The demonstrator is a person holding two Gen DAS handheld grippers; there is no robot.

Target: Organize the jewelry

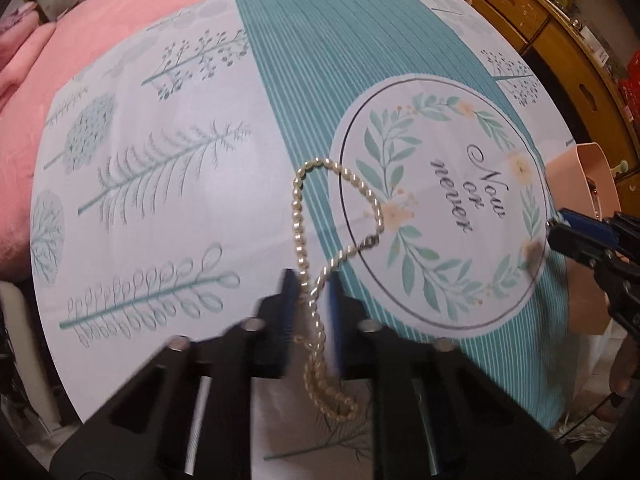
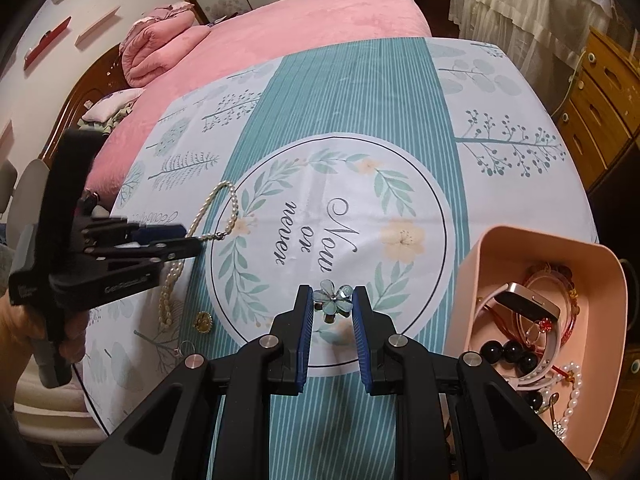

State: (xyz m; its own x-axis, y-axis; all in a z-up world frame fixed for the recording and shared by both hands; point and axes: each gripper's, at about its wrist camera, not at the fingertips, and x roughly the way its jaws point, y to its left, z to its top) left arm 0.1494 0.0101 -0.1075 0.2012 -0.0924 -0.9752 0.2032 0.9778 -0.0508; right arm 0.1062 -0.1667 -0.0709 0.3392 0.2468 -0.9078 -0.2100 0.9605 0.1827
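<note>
Printed "Now or never" tablecloth (image 2: 344, 92) covered the table; left tongs (image 1: 312, 300) pinched a pearl necklace (image 1: 298, 216), right tongs (image 2: 331, 308) gripped a glassy flower clip (image 2: 332, 300).

Pearl necklace (image 2: 188, 240) looped on the tablecloth (image 2: 500, 92) at left of the right wrist frame, ring (image 2: 203, 322) just below it, flower clip (image 2: 332, 300) at lower centre between the right gripper (image 2: 332, 312) fingers, tray (image 2: 476, 280) of jewelry at lower right, bed (image 2: 320, 8) behind the table.
</note>
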